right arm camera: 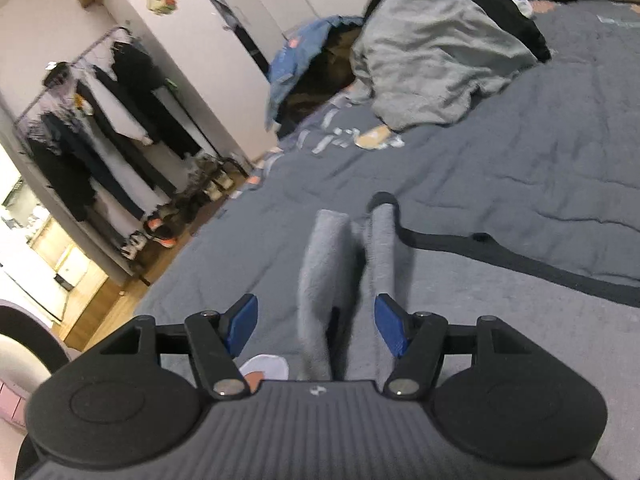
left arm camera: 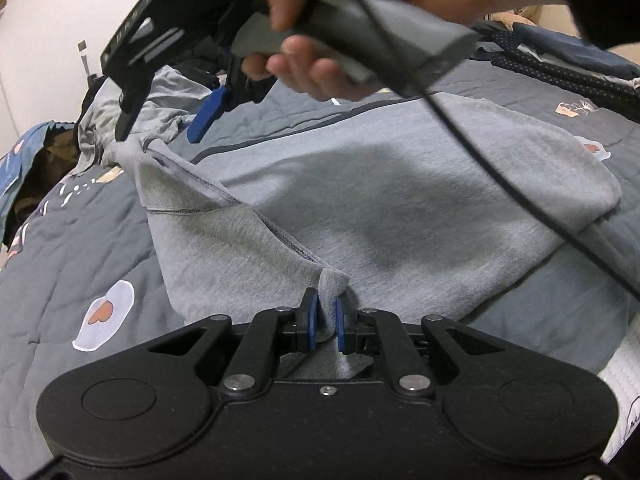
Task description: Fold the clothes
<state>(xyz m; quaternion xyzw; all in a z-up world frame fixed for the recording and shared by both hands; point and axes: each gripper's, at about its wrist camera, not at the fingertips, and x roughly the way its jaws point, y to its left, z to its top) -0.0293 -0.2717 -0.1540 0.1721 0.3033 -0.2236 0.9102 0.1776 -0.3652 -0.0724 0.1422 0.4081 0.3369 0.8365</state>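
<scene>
A bed (left arm camera: 80, 248) with a grey quilt carries the grey garment (left arm camera: 400, 200); my left tool (left arm camera: 325, 322) clamps its near corner for folding; my right tool (right arm camera: 316, 326) gapes, fabric hanging between, ungripped.

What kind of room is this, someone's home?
Most likely a bedroom in a home. A grey quilted bedspread covers a bed, a clothes rack hung with dark garments stands by the wall with shoes beneath, and more clothes lie heaped on the bed.
</scene>
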